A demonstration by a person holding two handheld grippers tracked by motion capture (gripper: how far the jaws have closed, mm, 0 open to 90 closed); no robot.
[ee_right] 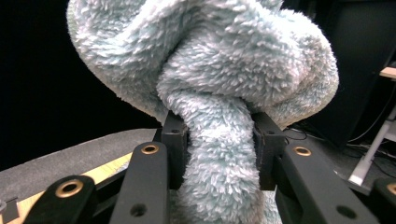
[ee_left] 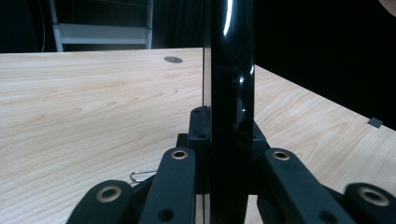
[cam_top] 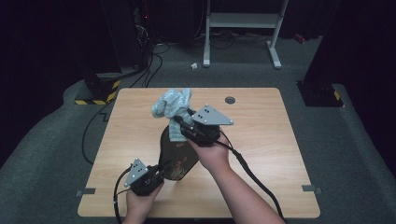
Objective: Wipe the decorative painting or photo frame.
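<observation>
While clamped on the lower edge of a glossy black object (cam_top: 176, 156), left gripper (cam_top: 156, 176) at the near left of the wooden table (cam_top: 261, 140), held in the left hand (cam_top: 140, 198); in the left gripper view both jaws pressed against the sides of that thin black edge (ee_left: 232, 93), standing upright between them. Cannot tell what the object is: dark, rounded, reddish markings near its bottom, propped up over the table's middle. Right gripper (cam_top: 186, 127) above the object's top, held in the right hand (cam_top: 215, 156), pinching a pale blue fluffy cloth (cam_top: 173, 108); in the right gripper view a twisted strand of cloth (ee_right: 219, 154) squeezed between the jaws, the rest bunched above. Small dark round hole (cam_top: 229, 99) in the tabletop at the far side, well apart from both grippers
</observation>
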